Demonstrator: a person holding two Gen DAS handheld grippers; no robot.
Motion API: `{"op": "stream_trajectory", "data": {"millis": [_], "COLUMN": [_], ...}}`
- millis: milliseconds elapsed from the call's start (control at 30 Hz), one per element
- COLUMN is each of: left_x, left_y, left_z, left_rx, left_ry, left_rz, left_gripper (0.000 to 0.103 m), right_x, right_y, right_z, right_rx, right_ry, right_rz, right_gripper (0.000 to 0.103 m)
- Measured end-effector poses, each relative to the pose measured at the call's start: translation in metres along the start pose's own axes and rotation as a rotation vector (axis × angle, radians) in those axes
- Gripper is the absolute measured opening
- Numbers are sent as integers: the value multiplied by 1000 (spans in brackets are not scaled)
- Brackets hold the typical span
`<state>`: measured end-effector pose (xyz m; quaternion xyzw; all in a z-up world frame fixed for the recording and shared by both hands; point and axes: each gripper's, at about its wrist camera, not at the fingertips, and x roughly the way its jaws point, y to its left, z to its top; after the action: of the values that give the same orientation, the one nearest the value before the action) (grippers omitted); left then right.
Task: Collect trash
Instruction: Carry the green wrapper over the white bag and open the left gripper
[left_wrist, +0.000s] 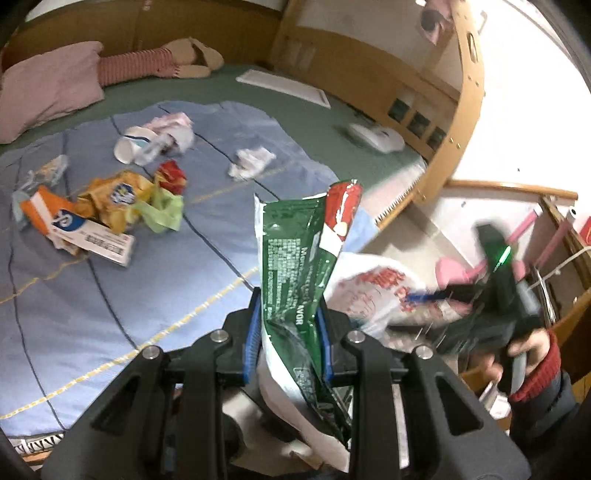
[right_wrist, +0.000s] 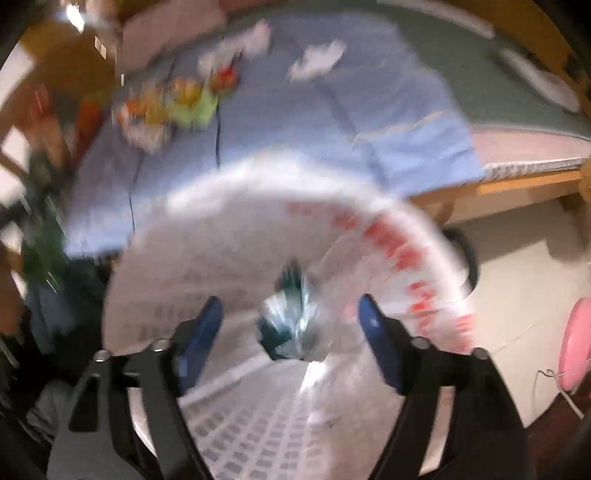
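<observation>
Bed (left_wrist: 258, 96), blue sheet: heap of wrappers (left_wrist: 110, 206) at ten o'clock of the left view, paper cup (left_wrist: 127, 144) at eleven, crumpled tissue (left_wrist: 249, 160) near twelve. Left hand-held gripper (left_wrist: 288, 332), low centre, clamped on a green wrapper (left_wrist: 291, 251) standing upright. White plastic bag (right_wrist: 332, 236) at three o'clock beside it. Right hand-held gripper (right_wrist: 291, 317): jaws wide apart over the bag, gripping nothing; view blurred.

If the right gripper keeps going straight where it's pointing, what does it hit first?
Most likely the white plastic bag just ahead of the open right gripper, though blur makes depth uncertain.
</observation>
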<state>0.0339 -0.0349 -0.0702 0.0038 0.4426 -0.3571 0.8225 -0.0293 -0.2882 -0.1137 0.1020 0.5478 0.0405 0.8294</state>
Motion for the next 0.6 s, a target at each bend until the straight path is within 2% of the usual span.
{"op": "stream_trajectory", "data": {"millis": [67,133,200,267,333,367,433,500,567,600], "left_x": [9,23,36,52,62,61,53,41,30,27], "left_y": [-11,-34,-55,-72,-82,-82,-71,-51,-23,0], "left_z": [-3,-9,-20,-28,-33,-31,-24,-12,0,8], "left_rx": [40,110,168,214,245,255,248,217,183,145], "left_ry": [34,101,157,207,228,216,173,118,68,54], "left_rz": [-42,-149,-224,-244,-221,-211,-214,-180,-71,29], "left_gripper": [27,28,30,42,81,86,89,94,94,94], "right_x": [-38,-72,-93,-105,-107,-105,-99,-95,-86,-84], "right_y": [-18,-35,-45,-52,-55,-55,-53,-56,-52,-50], "right_z": [10,18,22,24,24,25,26,28,40,46], "right_rx": [77,165,227,260,271,275,277,281,270,257], "right_ry": [-155,-297,-397,-456,-476,-484,-487,-462,-418,-401], "right_rz": [-3,-16,-19,0,10,10,11,12,-13,-31], "right_gripper": [82,86,88,88,88,88,88,88,88,88]}}
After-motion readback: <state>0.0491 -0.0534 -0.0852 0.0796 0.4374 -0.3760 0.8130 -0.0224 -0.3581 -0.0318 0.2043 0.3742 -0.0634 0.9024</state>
